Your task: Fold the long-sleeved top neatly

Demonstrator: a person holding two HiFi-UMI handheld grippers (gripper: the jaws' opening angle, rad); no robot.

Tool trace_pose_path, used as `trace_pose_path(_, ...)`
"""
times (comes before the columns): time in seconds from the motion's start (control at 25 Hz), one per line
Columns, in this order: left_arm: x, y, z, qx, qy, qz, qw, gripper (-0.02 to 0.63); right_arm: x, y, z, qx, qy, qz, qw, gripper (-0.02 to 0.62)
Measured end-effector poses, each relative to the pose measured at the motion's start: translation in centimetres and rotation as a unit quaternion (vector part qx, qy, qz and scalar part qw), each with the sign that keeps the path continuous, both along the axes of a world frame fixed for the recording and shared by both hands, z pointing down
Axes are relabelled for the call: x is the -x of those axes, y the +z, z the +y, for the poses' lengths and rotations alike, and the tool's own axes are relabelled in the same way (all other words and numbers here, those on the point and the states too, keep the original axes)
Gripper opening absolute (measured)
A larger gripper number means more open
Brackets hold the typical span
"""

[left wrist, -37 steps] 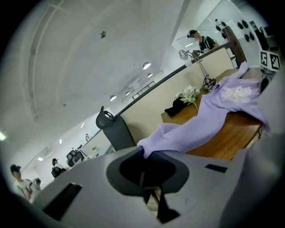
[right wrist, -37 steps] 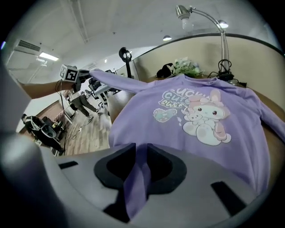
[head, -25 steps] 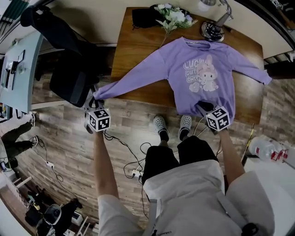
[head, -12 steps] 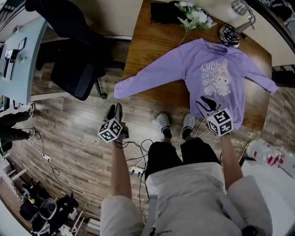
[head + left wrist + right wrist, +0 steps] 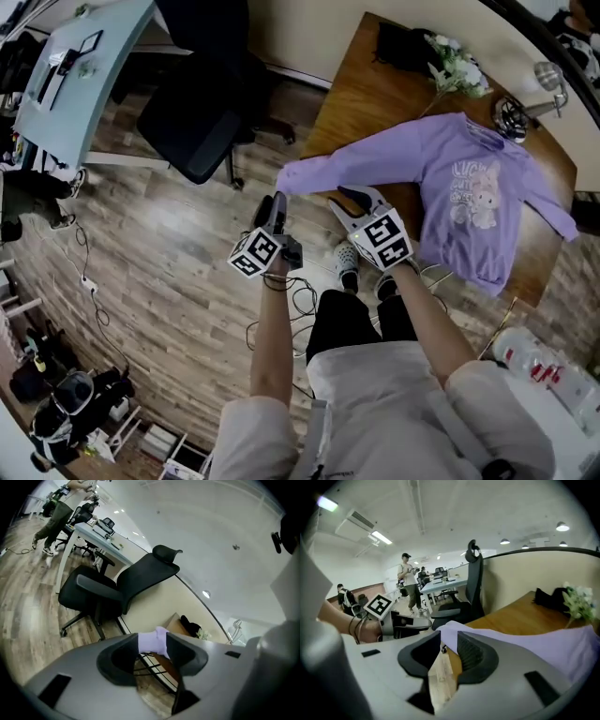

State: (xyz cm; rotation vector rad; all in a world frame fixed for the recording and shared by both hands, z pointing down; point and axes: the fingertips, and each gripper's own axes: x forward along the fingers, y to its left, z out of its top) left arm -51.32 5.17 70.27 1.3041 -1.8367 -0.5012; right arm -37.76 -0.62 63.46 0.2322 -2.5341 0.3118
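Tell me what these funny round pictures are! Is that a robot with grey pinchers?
It is no robot. A person stands at a wooden table and holds a tool with tongs in each hand. One picture comes from a camera on the person's head, looking down. The other two come from little cameras that ride on the tools and look out between the tongs. On the table lies a purple top with a bunny picture, spread flat. One sleeve reaches past the table's edge, and some flowers lie further back. The left tongs have just been opening and the right tongs closing a little. Both stand apart and pinch nothing. The sleeve only shows beyond them.
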Motion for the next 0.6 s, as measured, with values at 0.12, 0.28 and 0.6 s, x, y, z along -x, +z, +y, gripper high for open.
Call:
trace_pose_path(0.12,0.3,0.3,-0.3,-0.014,-0.026,0.058,0.9979,0.196,4.7,1.6,1.5,-0.023,-0.061,0.021,0.998,0.118)
trace_pose_path(0.28,0.9,2.5,0.3,-0.047,-0.105,0.209,0.9711,0.205,7.4,4.5,3.1,-0.046,-0.127,0.061,0.989,0.121)
trace_pose_path(0.6,0.8,5.5,0.4,-0.108,-0.156,0.359,0.9138,0.244,8.5,8.0,2.8,-0.057,-0.156,0.129,0.978,0.162)
